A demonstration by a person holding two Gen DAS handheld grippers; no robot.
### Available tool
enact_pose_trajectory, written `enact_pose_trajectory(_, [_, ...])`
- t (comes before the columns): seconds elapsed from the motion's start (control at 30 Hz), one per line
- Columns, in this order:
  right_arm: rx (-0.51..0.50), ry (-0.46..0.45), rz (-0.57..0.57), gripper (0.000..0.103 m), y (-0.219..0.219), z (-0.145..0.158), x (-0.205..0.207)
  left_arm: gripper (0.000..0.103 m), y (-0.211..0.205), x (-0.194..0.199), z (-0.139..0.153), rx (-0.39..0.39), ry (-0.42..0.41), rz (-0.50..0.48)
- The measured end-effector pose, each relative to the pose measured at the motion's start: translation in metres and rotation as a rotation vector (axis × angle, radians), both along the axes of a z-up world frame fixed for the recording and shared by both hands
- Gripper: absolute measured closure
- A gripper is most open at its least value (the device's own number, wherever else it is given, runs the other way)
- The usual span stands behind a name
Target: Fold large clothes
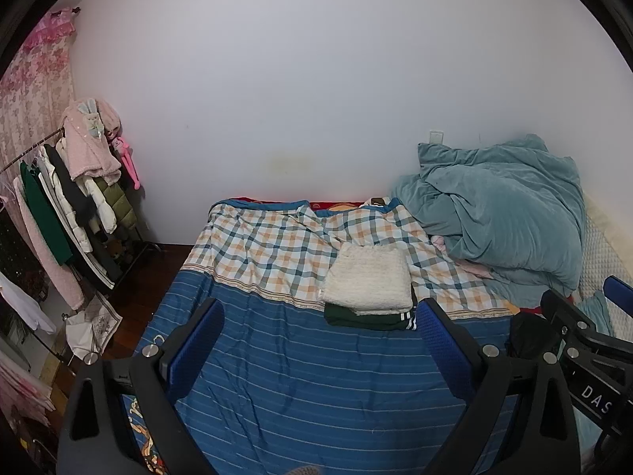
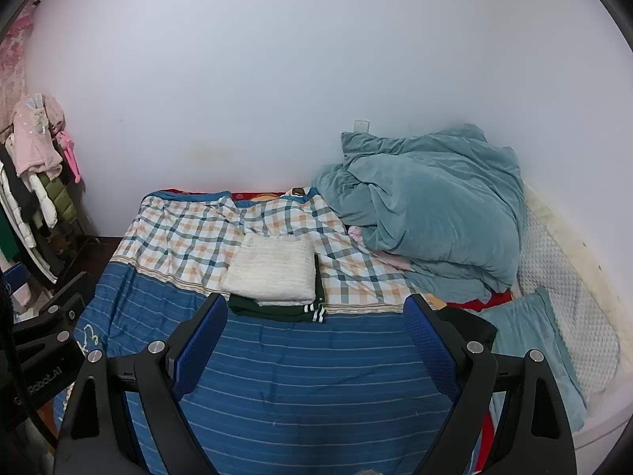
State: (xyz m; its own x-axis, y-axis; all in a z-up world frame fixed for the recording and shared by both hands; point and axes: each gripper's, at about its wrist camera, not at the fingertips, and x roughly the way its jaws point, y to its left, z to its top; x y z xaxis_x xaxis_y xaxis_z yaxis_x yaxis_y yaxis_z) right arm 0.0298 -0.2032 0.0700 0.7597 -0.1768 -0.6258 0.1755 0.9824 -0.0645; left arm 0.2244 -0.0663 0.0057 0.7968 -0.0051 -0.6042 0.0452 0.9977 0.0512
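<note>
Grippers both raised above the bed, side by side, holding nothing. Left gripper (image 1: 318, 340) with blue pads spread wide, only striped blue sheet (image 1: 316, 376) visible between them. Right gripper (image 2: 310, 336) the same: jaws far apart, no cloth caught. Probably kept high and apart to look over the bed before choosing the next garment.

Folded white sweater (image 1: 366, 283) at about 1 o'clock from the left gripper, lying flat on top of a folded dark green garment (image 1: 368, 318) with white-striped cuff. In the right view, same stack at about 11 o'clock, white sweater (image 2: 273, 273) over green garment (image 2: 277, 308). Placed on the border between the checked cover (image 2: 186, 233) and the blue sheet (image 2: 308, 376), likely to keep the near part of the bed free as folding space. These two pieces judged finished.

Crumpled teal blanket (image 2: 427, 213) heaped at 2 o'clock, against the wall, pushed away from the working area. Small teal pillow (image 2: 530, 340) at 3 o'clock. Something black (image 2: 470, 324) just behind the right pad of the right gripper, possibly the next garment, but too hidden to tell. Clothes rack (image 1: 79, 206) with hanging jackets at 10 o'clock in the left view, well apart from the bed.

Next move, as a guess: reaching toward the right for an unfolded piece.
</note>
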Motion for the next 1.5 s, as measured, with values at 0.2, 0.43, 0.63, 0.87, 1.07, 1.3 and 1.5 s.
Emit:
enact_pose_trajectory(0.2, [0.008,-0.002,-0.003,0.011,0.002,0.000,-0.008,0.004,-0.001,-0.001,0.003,-0.001,-0.006,-0.002])
enact_pose_trajectory(0.43, [0.009,-0.002,-0.008,0.011,0.001,0.000,-0.012,0.004,-0.001,-0.001,0.004,-0.002,-0.004,-0.004])
enact_pose_trajectory(0.63, [0.009,-0.004,-0.017,0.011,-0.001,0.000,-0.012,0.004,-0.002,-0.002,0.004,-0.004,-0.005,-0.002])
enact_pose_trajectory(0.87, [0.011,-0.006,-0.017,0.011,-0.002,0.001,-0.014,0.004,-0.001,-0.003,0.005,-0.003,-0.006,-0.004])
enact_pose_trajectory(1.07, [0.014,-0.008,-0.016,0.011,-0.001,0.002,-0.014,0.004,-0.004,-0.003,0.008,0.006,-0.011,0.000])
enact_pose_trajectory(1.3, [0.012,-0.008,-0.014,0.011,0.000,0.003,-0.012,0.004,-0.007,-0.005,0.007,0.009,-0.016,0.000])
enact_pose_trajectory(1.5, [0.013,-0.008,-0.013,0.011,0.001,0.003,-0.010,0.004,-0.007,-0.005,0.007,0.010,-0.014,0.002])
